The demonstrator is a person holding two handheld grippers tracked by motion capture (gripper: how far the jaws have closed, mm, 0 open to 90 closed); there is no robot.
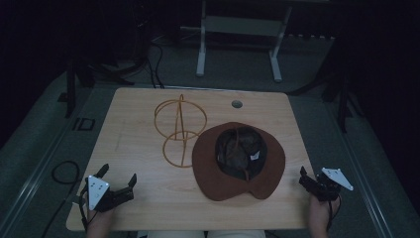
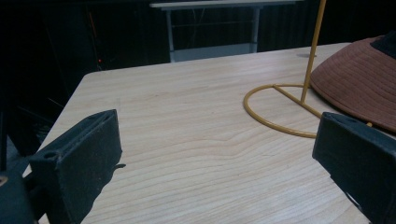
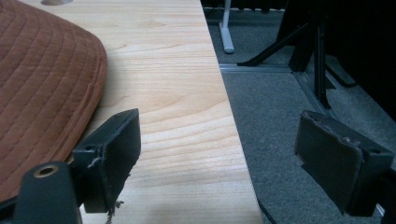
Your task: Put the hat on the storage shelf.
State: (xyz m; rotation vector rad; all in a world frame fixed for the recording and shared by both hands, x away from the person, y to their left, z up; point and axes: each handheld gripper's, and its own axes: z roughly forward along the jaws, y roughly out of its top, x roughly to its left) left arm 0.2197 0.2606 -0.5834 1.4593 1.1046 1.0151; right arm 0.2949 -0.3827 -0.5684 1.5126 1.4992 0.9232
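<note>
A: Grippers first. Left gripper [image 1: 118, 184] is sitting at the near left corner of the table [image 1: 148, 198], jaws spread wide with nothing between them. Its own view is looking across bare wood toward the stand.

B: Right gripper [image 1: 311, 182]?

A: Hanging at the near right edge, jaws apart too, nothing held. In the right gripper view one jaw is over the wood and the other is over the grey carpet [image 3: 280, 121], so it is straddling the table edge.

B: Moving outward, what are they aiming at?

A: Brown brimmed hat [image 1: 238, 159], lying crown-down with its dark lining up, right of centre. Its brim is just beside the right gripper. The gold wire hat stand [image 1: 179, 130] is standing left of the hat, and the brim is overlapping the stand's base ring, as the left gripper view is showing [image 2: 280, 109].

B: So the step is reaching for the hat, I'm guessing to put it on the stand?

A: Likely. Advice: the brim is floppy quilted fabric, so pinching deep on the brim from both sides is looking safer than one corner. Lift clear before flipping, since the brim is lying on the base ring and could be dragging the light stand over. Left gripper could be steadying the stand's upright rod [image 2: 312, 51].

B: Risk?

A: Tipping the stand, or the hat sagging from a one-sided grip.
</note>
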